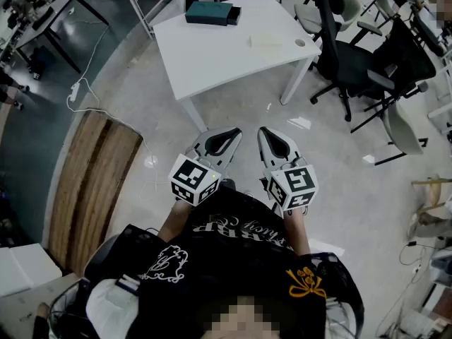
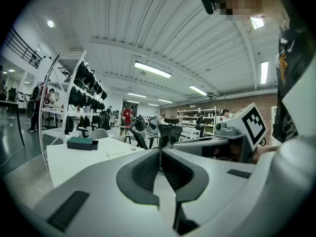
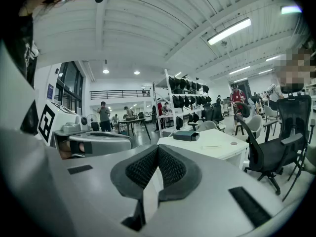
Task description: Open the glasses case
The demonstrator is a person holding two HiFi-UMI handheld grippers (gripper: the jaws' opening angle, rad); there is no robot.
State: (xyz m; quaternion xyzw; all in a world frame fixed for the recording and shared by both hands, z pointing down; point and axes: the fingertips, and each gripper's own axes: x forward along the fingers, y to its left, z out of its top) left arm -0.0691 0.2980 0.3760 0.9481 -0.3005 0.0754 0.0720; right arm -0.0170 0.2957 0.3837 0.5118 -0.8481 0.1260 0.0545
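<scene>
A dark teal case (image 1: 208, 13) lies at the far edge of a white table (image 1: 212, 55), with a pale flat item (image 1: 267, 41) to its right. I stand on the floor well short of the table. My left gripper (image 1: 229, 134) and right gripper (image 1: 267, 134) are held side by side close to my body, pointing toward the table, both shut with nothing between the pads. The left gripper view shows its jaws (image 2: 159, 154) closed and the case (image 2: 81, 143) far off on the table. In the right gripper view the jaws (image 3: 158, 149) meet, and the case (image 3: 186, 135) lies beyond.
Black office chairs (image 1: 353, 55) stand to the right of the table. A wooden board (image 1: 92, 182) lies on the floor at left, with a white power strip and cable (image 1: 76, 89) near it. People and racks (image 2: 84, 90) are far back in the room.
</scene>
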